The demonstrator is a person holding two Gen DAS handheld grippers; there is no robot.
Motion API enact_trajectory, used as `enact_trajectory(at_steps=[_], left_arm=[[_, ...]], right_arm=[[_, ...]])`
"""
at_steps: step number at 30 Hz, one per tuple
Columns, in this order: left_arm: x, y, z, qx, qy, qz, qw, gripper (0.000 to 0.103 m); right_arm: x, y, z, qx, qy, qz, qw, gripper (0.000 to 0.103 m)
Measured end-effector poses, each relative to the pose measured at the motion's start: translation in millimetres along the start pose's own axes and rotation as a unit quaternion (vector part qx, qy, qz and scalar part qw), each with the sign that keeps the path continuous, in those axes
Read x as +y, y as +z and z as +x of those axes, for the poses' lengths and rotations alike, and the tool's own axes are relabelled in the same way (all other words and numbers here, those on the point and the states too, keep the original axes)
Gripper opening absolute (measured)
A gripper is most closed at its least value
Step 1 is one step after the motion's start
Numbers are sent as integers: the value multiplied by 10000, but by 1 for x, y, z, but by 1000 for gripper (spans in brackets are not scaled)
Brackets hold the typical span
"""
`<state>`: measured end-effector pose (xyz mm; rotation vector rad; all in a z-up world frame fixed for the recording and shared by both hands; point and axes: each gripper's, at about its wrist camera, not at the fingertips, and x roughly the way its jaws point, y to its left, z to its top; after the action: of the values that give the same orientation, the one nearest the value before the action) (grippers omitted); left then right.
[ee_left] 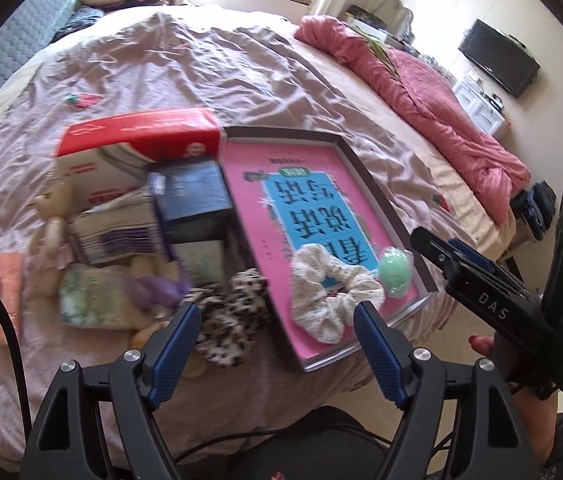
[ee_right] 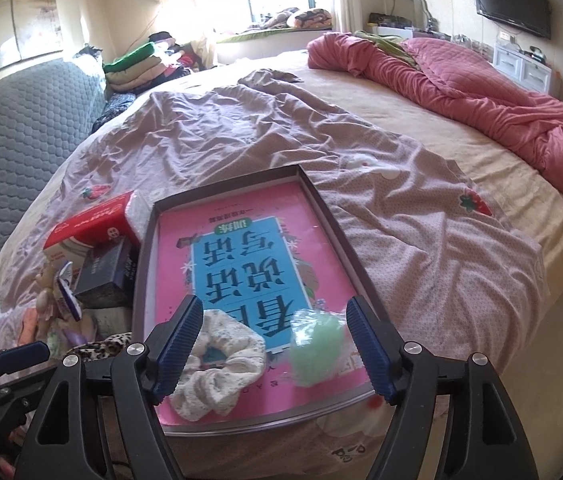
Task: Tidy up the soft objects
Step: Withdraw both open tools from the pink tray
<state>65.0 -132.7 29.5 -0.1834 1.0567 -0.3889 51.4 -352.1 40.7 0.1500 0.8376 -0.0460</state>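
A wide bed filled both views, covered by a wrinkled pale sheet with strawberry prints, and a pink quilt lay bunched along its far right side. Near the front edge of the bed lay a shallow grey tray with a pink and blue book cover flat inside it. Left of the tray, touching its wall, stood a pile of boxes: a red and white carton behind and a dark blue box in front. Inside the tray, at its near end, a white floral scrunchie lay on the cover, and a small green puff lay just beside it on the right. A leopard-print scrunchie lay on the sheet outside the tray, just beside its left wall. The left claw was wide and held nothing, above the leopard scrunchie and the tray's near corner. The right claw was also wide and empty, with the white scrunchie and the green puff seen between its fingers but not touched.
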Motion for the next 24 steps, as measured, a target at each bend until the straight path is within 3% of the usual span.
enact_trajectory(at_steps=[14, 24], left_arm=[[70, -10, -45, -317, 402, -637, 9967, 79], [132, -23, -59, -389, 768, -1229, 9887, 79]], right_arm=[[56, -1, -17, -151, 355, -525, 9979, 77], [102, -7, -15, -114, 666, -969, 9930, 77]])
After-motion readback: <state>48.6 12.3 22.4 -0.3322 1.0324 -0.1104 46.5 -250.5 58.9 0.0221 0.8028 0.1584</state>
